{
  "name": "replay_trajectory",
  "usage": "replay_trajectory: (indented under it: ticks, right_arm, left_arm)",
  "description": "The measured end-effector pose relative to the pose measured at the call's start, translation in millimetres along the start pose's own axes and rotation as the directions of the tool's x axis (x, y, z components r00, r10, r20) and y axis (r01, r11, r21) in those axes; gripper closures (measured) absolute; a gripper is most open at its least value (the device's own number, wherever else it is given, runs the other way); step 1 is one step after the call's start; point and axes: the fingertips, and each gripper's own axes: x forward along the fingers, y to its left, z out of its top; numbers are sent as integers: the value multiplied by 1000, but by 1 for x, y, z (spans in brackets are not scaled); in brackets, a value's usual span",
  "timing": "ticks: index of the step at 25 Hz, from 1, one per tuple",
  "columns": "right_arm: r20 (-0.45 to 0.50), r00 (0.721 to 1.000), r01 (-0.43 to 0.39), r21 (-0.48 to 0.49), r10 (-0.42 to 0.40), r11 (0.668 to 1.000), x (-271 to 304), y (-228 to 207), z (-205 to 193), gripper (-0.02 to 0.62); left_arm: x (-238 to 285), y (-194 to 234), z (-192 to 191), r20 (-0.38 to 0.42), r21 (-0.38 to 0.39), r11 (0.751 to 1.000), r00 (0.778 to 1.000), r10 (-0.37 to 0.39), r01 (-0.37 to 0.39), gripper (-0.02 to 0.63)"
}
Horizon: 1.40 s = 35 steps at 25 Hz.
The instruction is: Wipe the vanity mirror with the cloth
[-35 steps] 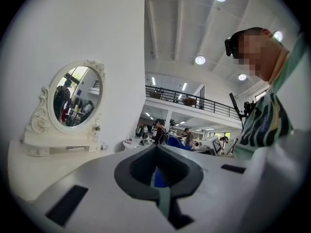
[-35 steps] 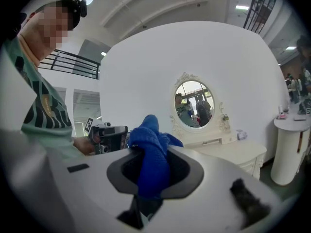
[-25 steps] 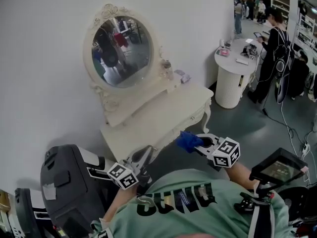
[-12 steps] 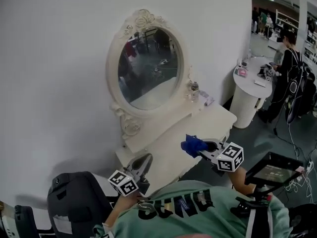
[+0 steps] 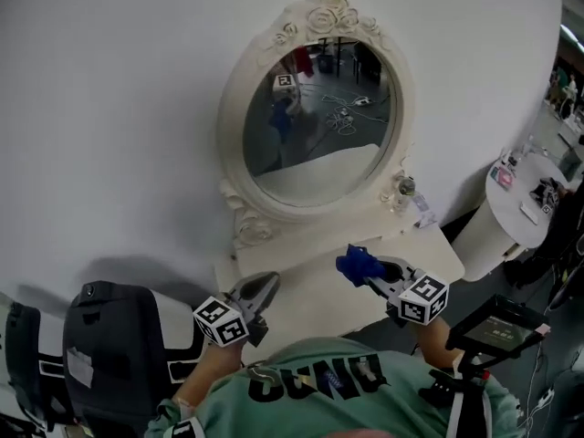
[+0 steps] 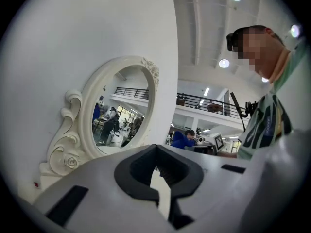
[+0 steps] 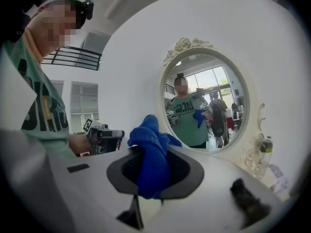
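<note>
One blue cloth point(image 5: 356, 264) is clamped in the right gripper point(image 5: 372, 272), whose jaws are closed on it. It is held over the white table point(image 5: 310, 304), below the one oval mirror point(image 5: 319, 121) and clear of the glass. The left gripper point(image 5: 264, 288) has its jaws together, holding nothing, and hovers to the left.

The bare cream table point(image 5: 310, 301) leaves an open way from the left tongs point(image 5: 265, 286) and the right tongs point(image 5: 368, 270) (a blue cloth point(image 5: 354, 263) pinched in them) up to the oval mirror point(image 5: 319, 117) in its carved cream frame. A small clear glass bottle point(image 5: 402, 190) stands at the frame's lower right edge. A bulky dark grey object point(image 5: 114, 354) crowds the left tongs' outer side.
</note>
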Motion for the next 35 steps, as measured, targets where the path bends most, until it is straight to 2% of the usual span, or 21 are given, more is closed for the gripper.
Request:
replay_trajectory:
  ticks: [3,6,8,11,13,14,16,18,21,25,27,28,33,35]
  right_arm:
    - [17,998,-62,-83,63,995,14,-45,28,528]
    - [75,996,-31,-211,48,977,25,-79,74,528]
    - [130,990,-8,-328,54,945,41,-84,115,528]
    - [217,975,69,-514,52,855,66,-79,182,528]
    - [279,960,186,-619,-7,763,81,-78,225,528]
    - [310,949,254,-665,-50,702,88,-79,245,528]
    - [379,916,385,-742,-129,549,104,-82,284,528]
    - [440,878,477,-785,-188,394,124,-86,318,528]
    - [490,841,535,-817,-232,215,157,-88,352,528]
    - [535,813,553,-833,-231,14,196,-83,376,528]
    - [545,809,546,-836,-221,-64,209,-82,381,528]
    - [549,810,543,-835,-209,-91,212,-82,382,528]
    - [542,830,513,-834,-128,-204,213,-83,381,528]
    - [547,831,512,-824,-104,-244,211,-84,384,528]
  left_arm:
    - [27,-4,14,57,-40,998,997,47,-45,600]
    - [35,-8,15,48,-17,996,995,93,-92,600]
    - [27,-3,21,58,-5,991,989,133,-133,600]
    - [11,7,31,82,14,986,983,162,-164,600]
    - [-3,13,34,86,21,985,982,171,-173,600]
    - [-11,16,34,86,21,983,980,180,-183,600]
    - [-29,23,36,90,19,979,976,200,-202,600]
    - [-47,30,41,101,24,976,972,214,-217,600]
    - [-69,40,47,126,6,970,963,239,-242,600]
    - [-93,52,52,151,0,960,949,277,-281,600]
    - [-102,55,54,164,-4,955,942,294,-297,600]
    - [-105,57,55,168,-4,952,938,302,-305,600]
    - [-108,67,55,171,-20,945,931,324,-325,600]
    - [-104,68,56,171,-22,948,933,318,-319,600]
